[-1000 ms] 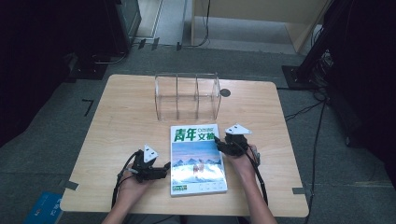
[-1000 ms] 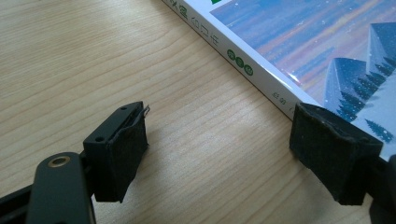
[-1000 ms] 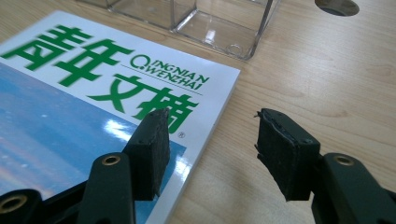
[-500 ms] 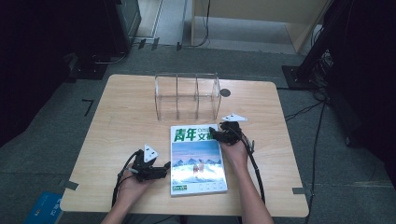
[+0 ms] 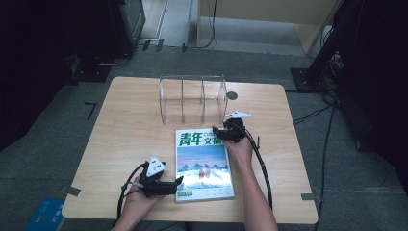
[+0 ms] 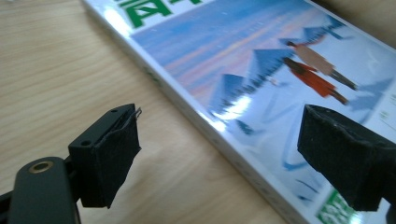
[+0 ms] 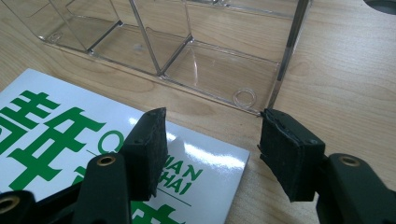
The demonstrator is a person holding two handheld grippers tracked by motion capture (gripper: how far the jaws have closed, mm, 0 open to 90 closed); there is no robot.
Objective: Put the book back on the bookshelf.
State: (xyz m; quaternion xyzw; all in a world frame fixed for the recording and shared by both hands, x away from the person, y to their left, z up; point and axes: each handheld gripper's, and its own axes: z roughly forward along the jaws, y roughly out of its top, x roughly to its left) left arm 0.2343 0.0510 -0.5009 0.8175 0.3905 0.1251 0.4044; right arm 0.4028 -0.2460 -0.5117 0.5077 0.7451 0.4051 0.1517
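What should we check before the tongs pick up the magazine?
1. Left tongs open, straddling the magazine's long edge near a corner: ok.
2. Right tongs open, one jaw over the far corner, one beside it: ok.
3. Magazine lying flat on the table: ok.
4. Nothing on top of the magazine: ok.
5. Clear rack has empty slots nearby: ok.
6. Jaws low enough to catch the edge: cannot tell.

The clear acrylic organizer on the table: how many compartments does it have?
3. The clear acrylic organizer has a left compartment, a middle compartment and a right compartment, side by side behind the magazine.
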